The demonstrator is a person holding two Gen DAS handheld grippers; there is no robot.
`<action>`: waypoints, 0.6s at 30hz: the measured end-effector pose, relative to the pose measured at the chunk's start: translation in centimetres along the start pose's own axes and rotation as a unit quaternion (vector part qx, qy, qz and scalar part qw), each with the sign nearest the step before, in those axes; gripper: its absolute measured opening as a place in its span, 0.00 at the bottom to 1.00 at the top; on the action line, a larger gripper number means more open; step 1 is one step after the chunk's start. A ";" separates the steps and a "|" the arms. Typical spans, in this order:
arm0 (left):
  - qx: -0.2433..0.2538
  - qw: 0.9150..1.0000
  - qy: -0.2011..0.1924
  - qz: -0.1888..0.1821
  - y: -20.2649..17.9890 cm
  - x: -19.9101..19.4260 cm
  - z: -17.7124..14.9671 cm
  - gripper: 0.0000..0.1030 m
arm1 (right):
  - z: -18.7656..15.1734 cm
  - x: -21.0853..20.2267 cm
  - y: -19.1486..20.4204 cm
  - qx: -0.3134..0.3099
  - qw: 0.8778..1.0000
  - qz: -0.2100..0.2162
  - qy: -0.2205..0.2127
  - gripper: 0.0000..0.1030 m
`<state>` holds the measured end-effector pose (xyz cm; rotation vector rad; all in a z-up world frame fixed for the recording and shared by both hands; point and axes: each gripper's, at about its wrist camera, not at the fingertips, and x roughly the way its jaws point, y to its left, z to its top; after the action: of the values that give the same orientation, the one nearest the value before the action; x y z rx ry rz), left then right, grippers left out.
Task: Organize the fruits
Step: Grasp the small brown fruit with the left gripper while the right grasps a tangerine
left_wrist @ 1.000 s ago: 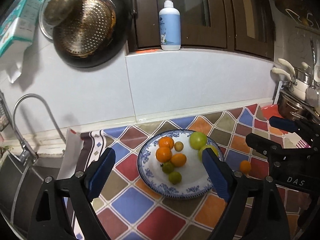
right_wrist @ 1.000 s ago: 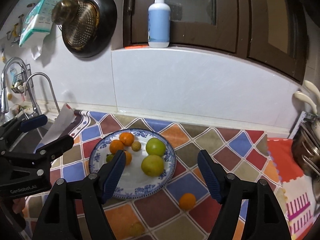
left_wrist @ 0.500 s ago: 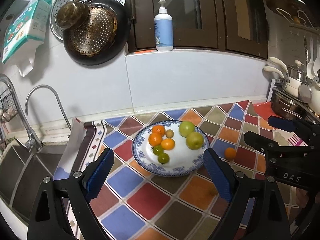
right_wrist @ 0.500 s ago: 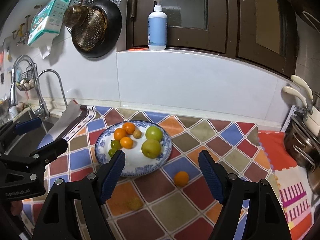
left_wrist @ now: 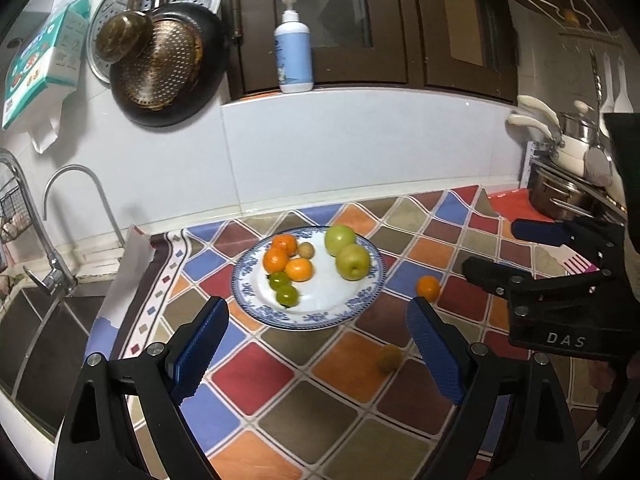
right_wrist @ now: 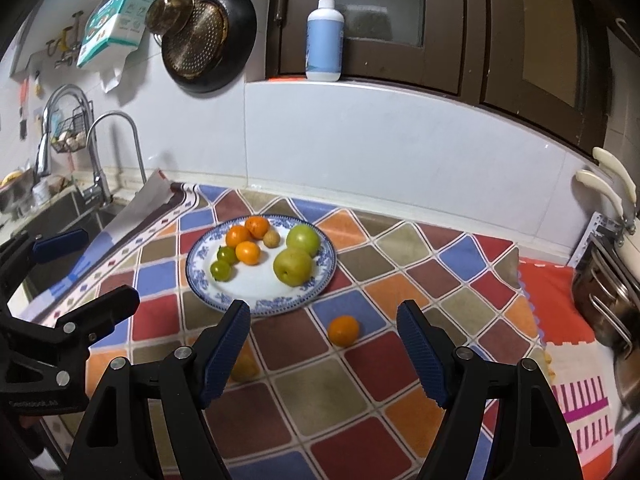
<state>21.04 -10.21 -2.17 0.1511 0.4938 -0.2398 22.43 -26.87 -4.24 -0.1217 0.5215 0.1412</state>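
Note:
A blue-and-white plate [left_wrist: 256, 280] [right_wrist: 320, 276] sits on the checked cloth with several fruits on it: two green apples [left_wrist: 352, 262] [right_wrist: 293, 267], three oranges [left_wrist: 298, 270], two small green fruits [left_wrist: 286, 295] and a small brown one. A loose orange [left_wrist: 428, 287] [right_wrist: 343, 330] lies right of the plate. A small yellowish fruit [left_wrist: 389, 358] [right_wrist: 244, 367] lies nearer the front. My left gripper [left_wrist: 316, 344] is open and empty, short of the plate. My right gripper [right_wrist: 323, 350] is open and empty, with the loose orange just beyond its fingertips.
A sink [left_wrist: 44, 332] with a curved tap [left_wrist: 76, 200] lies to the left. Steel pots [right_wrist: 608, 312] stand at the right edge. A pump bottle [left_wrist: 293, 50] stands on the ledge behind. A pan and strainer [left_wrist: 168, 68] hang on the wall.
Both grippers have drawn back from the plate, which now looks smaller and farther. The yellowish fruit near the front has come into view. Neither gripper's jaws changed.

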 end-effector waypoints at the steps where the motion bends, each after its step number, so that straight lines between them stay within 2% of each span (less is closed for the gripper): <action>1: 0.003 1.000 0.000 -0.001 -0.4 0.2 -0.2 0.88 | -0.2 0.2 -0.2 -0.003 1.000 0.003 0.003 0.74; 9: 0.018 0.999 0.043 -0.024 -2.8 2.9 -2.0 0.86 | -2.0 2.0 -1.6 -0.022 0.999 0.014 0.025 0.74; 14: 0.026 0.995 0.087 -0.048 -3.8 5.5 -3.2 0.78 | -3.0 4.2 -2.3 -0.023 0.998 0.021 0.051 0.74; 18: 0.022 0.991 0.113 -0.065 -4.1 7.4 -3.7 0.68 | -3.5 6.1 -2.8 -0.018 0.997 0.028 0.071 0.74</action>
<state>24.62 -14.83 -9.30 0.1911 0.7240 -0.3633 26.36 -29.50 -10.13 -0.1539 0.6641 0.1981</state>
